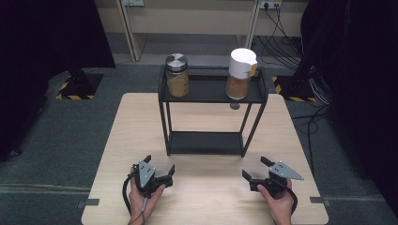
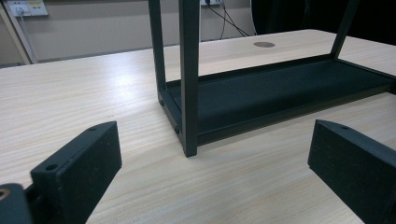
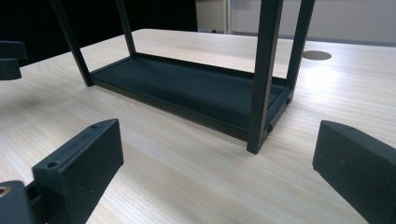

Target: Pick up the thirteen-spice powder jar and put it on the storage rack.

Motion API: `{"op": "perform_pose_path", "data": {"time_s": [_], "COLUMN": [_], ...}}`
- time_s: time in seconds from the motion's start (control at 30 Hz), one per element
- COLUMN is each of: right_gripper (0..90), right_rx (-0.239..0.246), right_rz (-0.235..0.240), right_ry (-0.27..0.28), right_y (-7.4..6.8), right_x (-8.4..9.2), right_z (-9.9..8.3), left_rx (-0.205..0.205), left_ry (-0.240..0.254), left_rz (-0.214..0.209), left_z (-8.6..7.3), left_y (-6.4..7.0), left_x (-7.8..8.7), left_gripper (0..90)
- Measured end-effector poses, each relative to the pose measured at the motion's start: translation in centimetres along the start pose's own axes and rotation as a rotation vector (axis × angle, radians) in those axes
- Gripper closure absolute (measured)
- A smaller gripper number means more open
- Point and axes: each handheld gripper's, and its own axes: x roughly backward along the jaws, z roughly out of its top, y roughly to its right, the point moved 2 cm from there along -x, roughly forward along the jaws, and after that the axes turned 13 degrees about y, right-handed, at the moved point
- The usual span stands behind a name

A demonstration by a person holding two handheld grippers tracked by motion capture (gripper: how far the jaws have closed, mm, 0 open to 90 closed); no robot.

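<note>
While both hands rest low on the table (image 1: 141, 122), nothing has been picked up, so this looks like the very start. On the top of the black rack (image 1: 213, 90) stand two jars, well apart: a glass jar (image 1: 177, 75) with a silver lid and a jar with a tall white cap (image 1: 241, 73) (both hold brown powder). The left gripper (image 1: 158, 167) and right gripper (image 1: 254, 168) are spread wide and empty. Next, one should lift up toward a jar.

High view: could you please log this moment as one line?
left gripper: open | right gripper: open | steel-lidded jar, white-lidded jar: top shelf
</note>
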Motion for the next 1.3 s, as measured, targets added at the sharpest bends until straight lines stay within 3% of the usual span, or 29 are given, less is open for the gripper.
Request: {"op": "perform_pose_path", "data": {"time_s": [0.2, 0.37, 0.53, 1.3], "right_gripper": [2.0, 2.6, 4.2, 4.7], "right_rx": [0.002, -0.016, -0.001, -0.013], "right_rz": [0.001, 0.000, -0.004, -0.011], "right_ry": [-0.017, -0.002, 0.002, 0.008], "right_y": [0.09, 0.36, 0.09, -0.07], "right_x": [-0.21, 0.00, 0.06, 0.07], "right_z": [-0.41, -0.60, -0.67, -0.77], "left_rx": [0.001, 0.000, -0.002, 0.002], "left_ry": [0.000, -0.001, -0.002, -0.006], "left_rz": [-0.001, -0.002, -0.001, 0.000], "left_z": [0.00, 0.01, 0.02, 0.07], "left_y": [-0.02, -0.02, 0.02, -0.05], "left_x": [0.00, -0.02, -0.02, -0.06], "left_gripper": [2.0, 2.0, 2.0, 2.0]}}
